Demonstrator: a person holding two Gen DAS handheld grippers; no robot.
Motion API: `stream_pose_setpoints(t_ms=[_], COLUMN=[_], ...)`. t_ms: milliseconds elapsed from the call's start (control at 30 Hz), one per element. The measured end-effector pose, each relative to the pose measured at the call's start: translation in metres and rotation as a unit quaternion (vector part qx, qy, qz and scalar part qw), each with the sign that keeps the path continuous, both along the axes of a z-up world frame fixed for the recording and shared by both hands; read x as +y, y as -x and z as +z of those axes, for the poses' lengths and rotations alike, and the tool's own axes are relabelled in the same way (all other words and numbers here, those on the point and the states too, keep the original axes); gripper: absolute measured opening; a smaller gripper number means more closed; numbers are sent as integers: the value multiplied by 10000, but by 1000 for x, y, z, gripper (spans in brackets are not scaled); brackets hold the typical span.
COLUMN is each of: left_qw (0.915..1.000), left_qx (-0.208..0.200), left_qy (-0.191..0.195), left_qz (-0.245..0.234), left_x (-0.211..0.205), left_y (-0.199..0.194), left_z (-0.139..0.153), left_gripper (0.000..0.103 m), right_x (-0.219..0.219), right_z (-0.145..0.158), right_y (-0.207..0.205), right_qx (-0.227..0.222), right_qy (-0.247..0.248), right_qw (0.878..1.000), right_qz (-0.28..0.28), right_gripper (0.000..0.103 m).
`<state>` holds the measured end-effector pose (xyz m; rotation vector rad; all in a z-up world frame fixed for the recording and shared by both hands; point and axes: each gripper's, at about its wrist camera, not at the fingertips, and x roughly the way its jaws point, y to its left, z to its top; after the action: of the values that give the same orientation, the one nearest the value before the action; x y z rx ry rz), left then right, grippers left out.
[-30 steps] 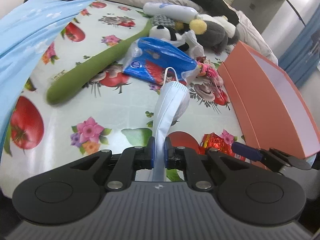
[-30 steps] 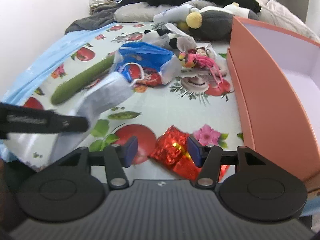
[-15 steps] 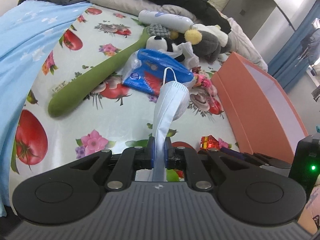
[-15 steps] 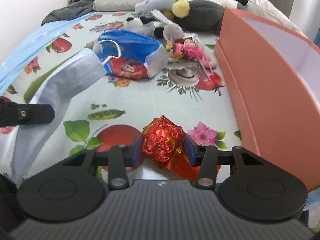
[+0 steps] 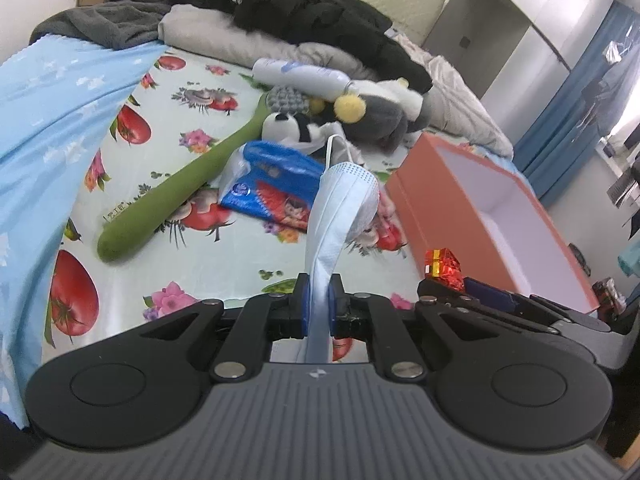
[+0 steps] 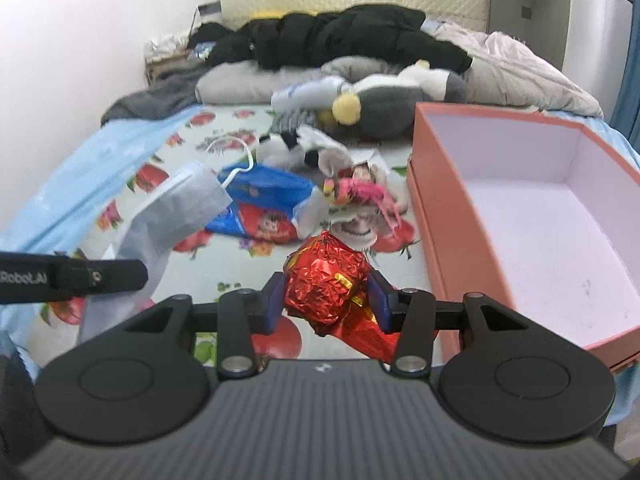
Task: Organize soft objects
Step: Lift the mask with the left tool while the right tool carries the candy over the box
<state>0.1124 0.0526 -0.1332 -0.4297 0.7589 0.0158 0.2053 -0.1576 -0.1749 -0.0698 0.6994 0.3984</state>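
Note:
My left gripper point(image 5: 319, 304) is shut on a pale blue face mask point(image 5: 340, 208), held up above the bed; the mask also shows in the right wrist view point(image 6: 180, 208). My right gripper point(image 6: 325, 300) is shut on a crumpled red foil packet point(image 6: 326, 280), lifted above the bed just left of the open orange box point(image 6: 452, 240). The packet and the box point(image 5: 452, 208) also show at the right of the left wrist view point(image 5: 442, 266). The box looks empty inside.
On the fruit-print sheet lie a long green plush point(image 5: 180, 192), a blue snack bag point(image 5: 276, 184), a panda plush point(image 5: 292, 130), a pink doll point(image 6: 360, 192), a grey plush point(image 6: 384, 112) and a white bottle point(image 5: 300, 76). Dark clothes and pillows lie behind. A blue blanket point(image 5: 48, 120) lies left.
The right gripper closed on the red foil packet and lifted it off the bed. Both grippers rose, so the inside of the orange box now shows. The left gripper kept hold of the mask.

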Motion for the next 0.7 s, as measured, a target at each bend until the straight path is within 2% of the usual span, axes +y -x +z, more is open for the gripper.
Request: stream_pose_setpoints(t_ms=[400, 700], left_qw=[9987, 9963], left_qx=[-503, -693], left_qy=[48, 71], left_qz=[-54, -504], left_x=[-30, -67], left_y=[48, 65], left_z=[58, 83], left_gripper=[11, 11], right_x=[-32, -68], right_z=[63, 92], right_y=[45, 77], right_qx=[-680, -950], right_qy=[-308, -424], right_qw=[9970, 9946], right_qz=[201, -28], right_gripper=[48, 48])
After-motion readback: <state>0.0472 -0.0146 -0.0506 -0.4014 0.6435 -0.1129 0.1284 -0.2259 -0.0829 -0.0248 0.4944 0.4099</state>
